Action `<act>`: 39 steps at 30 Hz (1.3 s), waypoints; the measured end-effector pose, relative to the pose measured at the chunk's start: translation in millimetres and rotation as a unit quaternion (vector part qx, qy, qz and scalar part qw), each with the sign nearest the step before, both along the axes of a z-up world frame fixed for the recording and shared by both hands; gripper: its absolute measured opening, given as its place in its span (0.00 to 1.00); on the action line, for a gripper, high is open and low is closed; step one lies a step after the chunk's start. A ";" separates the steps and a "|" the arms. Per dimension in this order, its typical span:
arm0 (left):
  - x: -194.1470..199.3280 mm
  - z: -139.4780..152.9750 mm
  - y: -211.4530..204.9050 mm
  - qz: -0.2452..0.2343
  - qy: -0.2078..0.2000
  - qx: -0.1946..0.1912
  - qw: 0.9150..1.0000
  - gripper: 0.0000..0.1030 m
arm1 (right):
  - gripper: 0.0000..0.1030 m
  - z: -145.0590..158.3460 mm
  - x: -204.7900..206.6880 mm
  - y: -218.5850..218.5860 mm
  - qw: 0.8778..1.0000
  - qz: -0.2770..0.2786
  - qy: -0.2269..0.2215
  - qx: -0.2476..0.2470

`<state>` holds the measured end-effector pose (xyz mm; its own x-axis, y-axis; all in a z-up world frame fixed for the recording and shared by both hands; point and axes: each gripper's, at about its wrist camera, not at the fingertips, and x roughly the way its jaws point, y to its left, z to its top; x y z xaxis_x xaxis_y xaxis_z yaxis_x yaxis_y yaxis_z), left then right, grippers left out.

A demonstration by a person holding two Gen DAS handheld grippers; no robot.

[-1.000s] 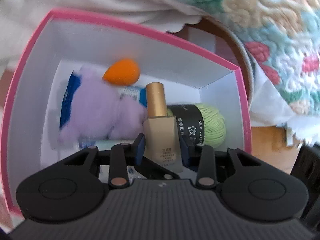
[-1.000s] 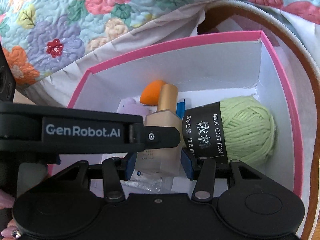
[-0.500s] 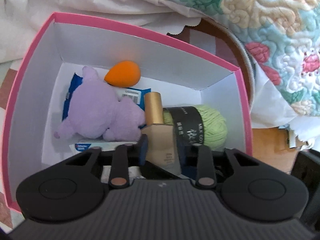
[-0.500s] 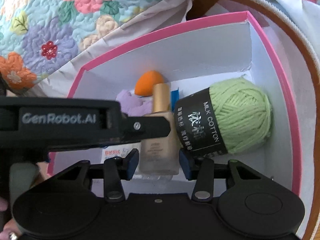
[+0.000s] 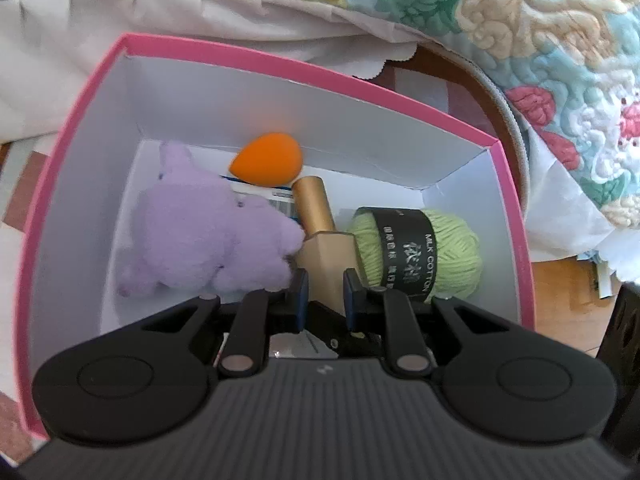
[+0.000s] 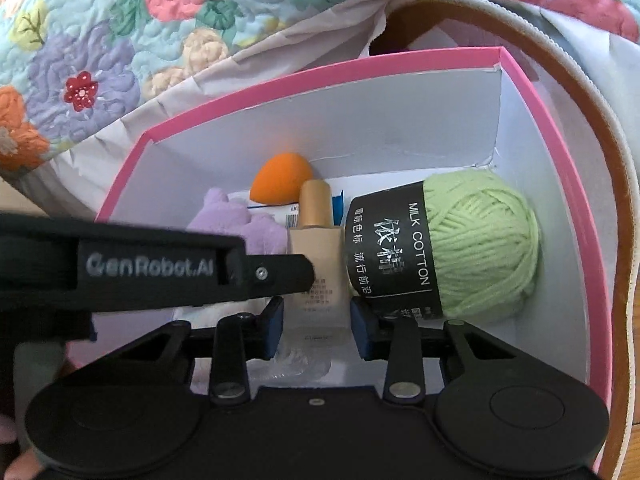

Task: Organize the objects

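Observation:
A pink box (image 5: 280,66) with white inside walls holds a purple plush toy (image 5: 200,236), an orange sponge egg (image 5: 266,162), a green yarn ball (image 5: 456,252) with a black band, and a beige foundation bottle (image 5: 324,252) with a gold cap. My left gripper (image 5: 323,300) is shut on the bottle's body inside the box. In the right wrist view my right gripper (image 6: 318,324) stands open around the bottle's base (image 6: 316,300), its pads apart from it. The left gripper's arm (image 6: 160,268) crosses that view. The yarn ball (image 6: 480,240) lies to the right.
A floral quilt (image 6: 120,32) and a beige sheet (image 5: 120,32) lie behind the box. A brown curved rim (image 6: 580,120) runs along the box's right side. A blue-and-white packet (image 6: 336,208) and a clear wrapper (image 6: 296,364) lie on the box floor.
The left gripper has lowered the bottle deeper into the box between the plush and the yarn. The right gripper has stayed open around the bottle's base.

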<state>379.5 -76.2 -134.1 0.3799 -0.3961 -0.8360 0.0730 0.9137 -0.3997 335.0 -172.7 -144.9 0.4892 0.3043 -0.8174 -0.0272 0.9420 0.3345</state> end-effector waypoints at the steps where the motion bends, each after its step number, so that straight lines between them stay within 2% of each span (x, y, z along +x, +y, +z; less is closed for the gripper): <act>1: -2.4 1.6 0.6 0.001 -0.001 0.003 1.000 0.17 | 0.39 0.7 0.1 2.0 1.000 0.011 -0.002 -0.008; 5: -13.9 12.5 4.7 -0.004 -0.011 0.011 1.000 0.25 | 0.44 8.2 -11.1 -2.6 1.000 0.016 -0.015 -0.001; 7: -18.6 20.8 7.4 -0.005 -0.012 0.015 1.000 0.35 | 0.51 18.8 -21.1 -4.8 0.999 0.020 -0.032 -0.001; 9: -26.2 33.6 12.1 -0.011 -0.019 0.020 1.000 0.41 | 0.51 30.5 -31.2 -6.0 0.998 0.031 -0.045 0.001; 15: -54.8 72.7 25.4 -0.015 -0.040 0.055 0.998 0.41 | 0.52 67.0 -57.4 -5.5 0.996 0.046 -0.067 -0.027; 21: -79.9 107.7 45.5 -0.015 -0.049 0.084 0.995 0.46 | 0.57 104.8 -83.5 -9.8 0.994 0.039 -0.089 -0.044; 27: -111.1 140.1 65.7 -0.014 -0.060 0.085 0.994 0.49 | 0.61 140.6 -112.6 -11.0 0.992 0.039 -0.106 -0.048; 33: -143.6 168.5 82.7 -0.018 -0.075 0.079 0.994 0.49 | 0.61 169.0 -134.5 -5.7 0.990 0.045 -0.115 -0.061; 39: -177.4 184.2 100.2 -0.009 -0.103 0.082 0.991 0.51 | 0.67 195.8 -163.0 4.1 0.988 0.049 -0.134 -0.060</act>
